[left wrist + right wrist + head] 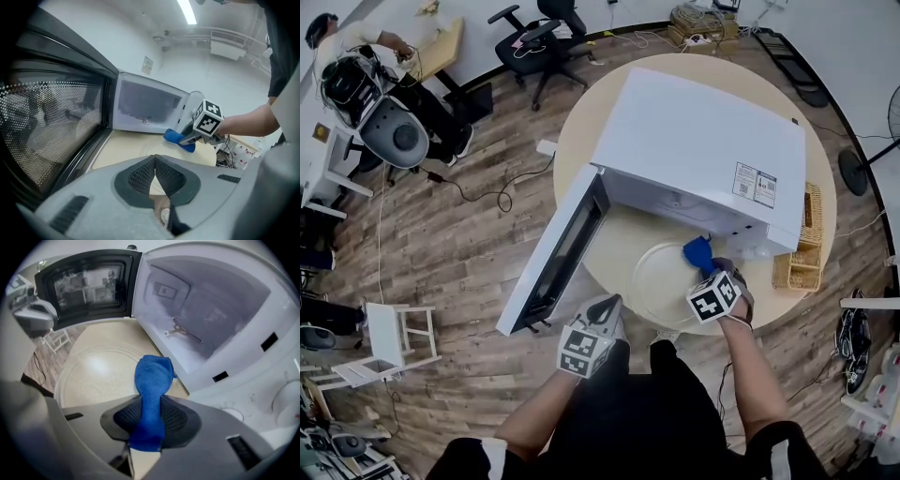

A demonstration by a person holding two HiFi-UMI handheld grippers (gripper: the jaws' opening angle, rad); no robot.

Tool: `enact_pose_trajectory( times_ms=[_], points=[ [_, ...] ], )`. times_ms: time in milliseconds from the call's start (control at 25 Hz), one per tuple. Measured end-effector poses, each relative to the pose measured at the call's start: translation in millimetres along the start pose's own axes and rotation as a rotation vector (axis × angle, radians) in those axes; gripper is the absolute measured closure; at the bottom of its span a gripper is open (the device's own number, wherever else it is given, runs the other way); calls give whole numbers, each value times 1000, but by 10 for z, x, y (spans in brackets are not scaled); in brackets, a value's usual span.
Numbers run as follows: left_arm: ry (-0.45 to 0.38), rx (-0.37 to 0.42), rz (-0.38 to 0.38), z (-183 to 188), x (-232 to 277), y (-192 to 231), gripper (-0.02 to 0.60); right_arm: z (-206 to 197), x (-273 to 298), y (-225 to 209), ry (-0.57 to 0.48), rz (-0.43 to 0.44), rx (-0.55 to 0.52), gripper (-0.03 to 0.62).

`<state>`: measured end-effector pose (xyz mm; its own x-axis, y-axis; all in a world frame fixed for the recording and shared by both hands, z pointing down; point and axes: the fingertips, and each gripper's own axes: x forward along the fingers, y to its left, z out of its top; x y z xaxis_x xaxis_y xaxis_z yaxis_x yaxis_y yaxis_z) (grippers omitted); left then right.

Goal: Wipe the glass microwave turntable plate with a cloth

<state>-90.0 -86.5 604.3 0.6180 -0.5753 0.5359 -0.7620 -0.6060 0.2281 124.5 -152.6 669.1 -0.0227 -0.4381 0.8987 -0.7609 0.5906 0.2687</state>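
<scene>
The glass turntable plate [659,281] lies flat on the round table in front of the open white microwave [703,141]. My right gripper [706,264] is shut on a blue cloth [697,250], held over the plate's far right rim near the oven's mouth. In the right gripper view the cloth [153,378] sticks out past the jaws, above the plate [96,376]. My left gripper [607,305] hovers at the table's near edge beside the door, shut with nothing in it. The left gripper view shows its pads [140,176] meeting and the cloth [178,138] beyond.
The microwave door [555,255] swings out to the left over the table's edge, close to my left gripper. A wicker basket [802,258] sits at the table's right. Office chairs [534,37] and a seated person [356,47] are far across the wooden floor.
</scene>
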Motion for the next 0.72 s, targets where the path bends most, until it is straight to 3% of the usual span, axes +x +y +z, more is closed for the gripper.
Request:
enact_pose_trajectory(
  times_ms=[240,520,720],
  points=[
    [5,-3,-3,-25,42,-15,575,85,-291,357,-82,101,71,485],
    [10,9,1,-24,113,-9,575,83,-418,1200,-88,275,14,485],
    [20,9,6,-62,73,1,575,18,-421,1549,-73,348,-27,485]
  ],
)
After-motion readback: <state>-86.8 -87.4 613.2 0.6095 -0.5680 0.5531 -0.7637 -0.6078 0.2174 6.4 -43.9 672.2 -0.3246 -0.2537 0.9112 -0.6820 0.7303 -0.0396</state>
